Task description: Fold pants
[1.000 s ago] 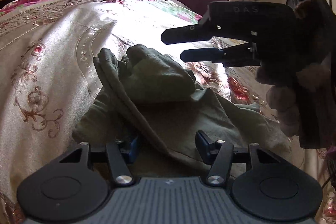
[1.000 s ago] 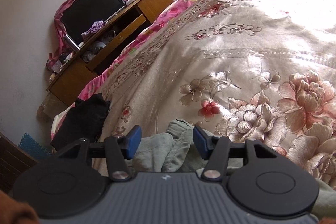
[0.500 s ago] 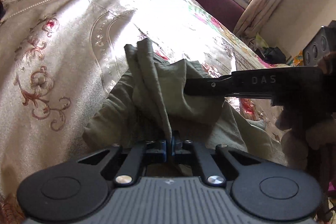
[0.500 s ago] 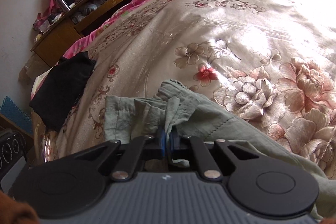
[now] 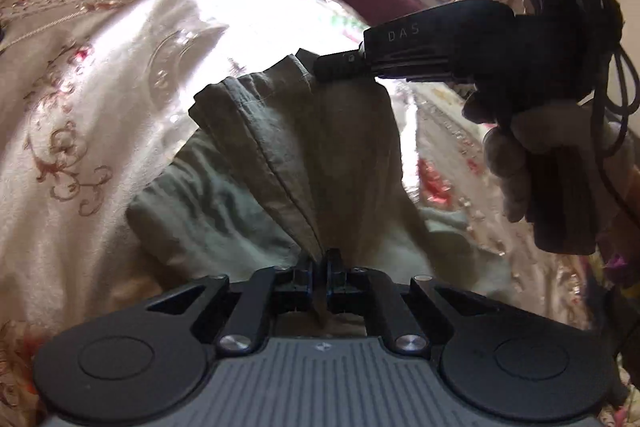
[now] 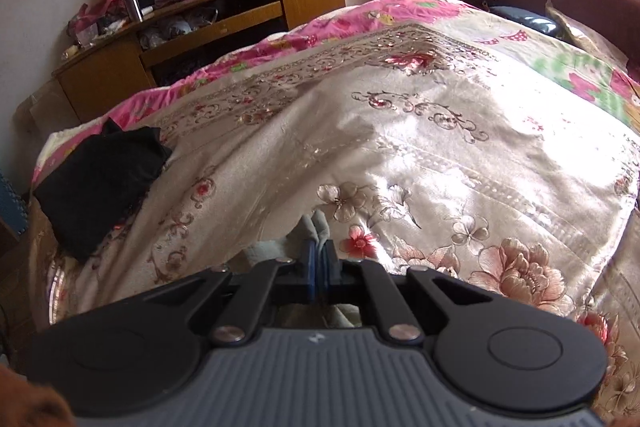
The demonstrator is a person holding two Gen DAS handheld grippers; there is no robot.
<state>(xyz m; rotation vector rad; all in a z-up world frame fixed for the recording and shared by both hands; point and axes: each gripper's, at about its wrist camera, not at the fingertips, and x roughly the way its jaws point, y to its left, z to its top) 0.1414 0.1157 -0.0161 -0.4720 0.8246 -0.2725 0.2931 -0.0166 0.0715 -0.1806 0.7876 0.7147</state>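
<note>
Sunlight from a bright window washes over the cream satin bedspread with pink floral embroidery (image 5: 80, 99), seen through the left wrist camera. Crumpled olive-green cotton pants (image 5: 304, 147) are raised off it in a slack tent, the rest heaped on the cover just below. The left gripper (image 5: 319, 269) is seen clamped tight on a seamed fold of the cloth, pads pressed together with fabric between. Further up, the right gripper (image 5: 340, 67), held by a gloved hand (image 5: 532, 147), is pinched on another edge of the same garment.

From the right wrist view, the same bedspread (image 6: 440, 147) fills the frame, with a wooden TV stand (image 6: 200, 27) against the wall and a black folded garment (image 6: 100, 179) near the bed's corner. The right gripper (image 6: 319, 267) is shown closed on a small tuft of the green pants (image 6: 316, 227).

The cloth is judged light, soft and limp: it will sag and bunch wherever it is not held. A waistband or hem edge would likely be the surest hold, since thin folds may slip out.
</note>
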